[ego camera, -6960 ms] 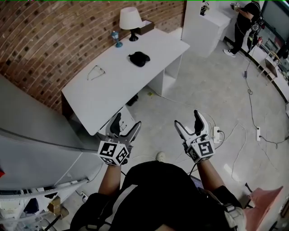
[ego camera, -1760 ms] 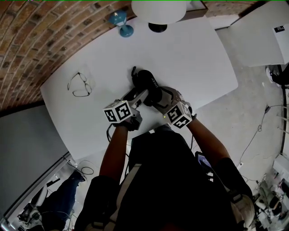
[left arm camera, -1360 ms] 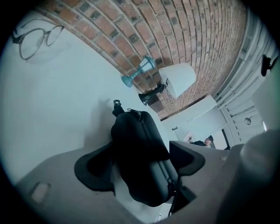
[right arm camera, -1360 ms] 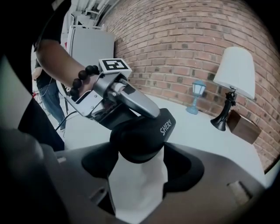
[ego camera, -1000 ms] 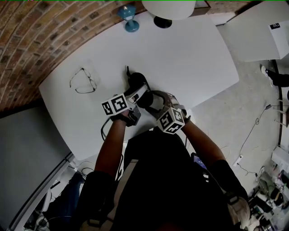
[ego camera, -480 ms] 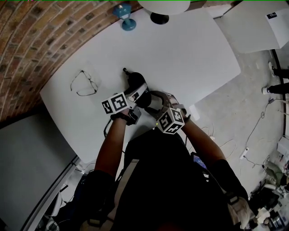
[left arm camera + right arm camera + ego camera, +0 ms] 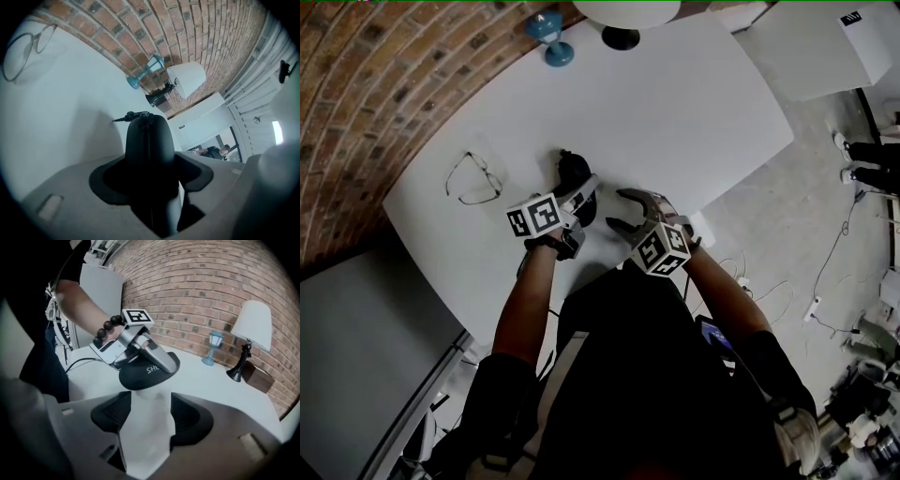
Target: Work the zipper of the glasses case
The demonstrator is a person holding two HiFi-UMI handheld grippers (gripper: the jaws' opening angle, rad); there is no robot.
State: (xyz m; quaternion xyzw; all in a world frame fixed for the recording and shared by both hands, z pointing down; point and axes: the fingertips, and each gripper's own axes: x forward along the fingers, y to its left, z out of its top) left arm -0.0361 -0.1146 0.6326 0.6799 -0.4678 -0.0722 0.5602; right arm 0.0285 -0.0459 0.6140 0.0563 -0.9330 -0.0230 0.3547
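And the left gripper (image 7: 584, 190) has just been closing. It's clamped across the black glasses case (image 7: 572, 171), pinning it on the white table (image 7: 694, 112) so it shouldn't skid once the zipper gets tugged. The right gripper (image 7: 619, 212) has been narrowing too, but its jaws are apart with only bare tabletop between them, poised just short of the case's near end. The 2 gripper views add plenty. The left gripper view shows the zipper line running up to what looks like the pull tab (image 7: 127, 116) at the far end, barely a nub from the head view, while the right gripper view catches a left jaw lying over the lid.
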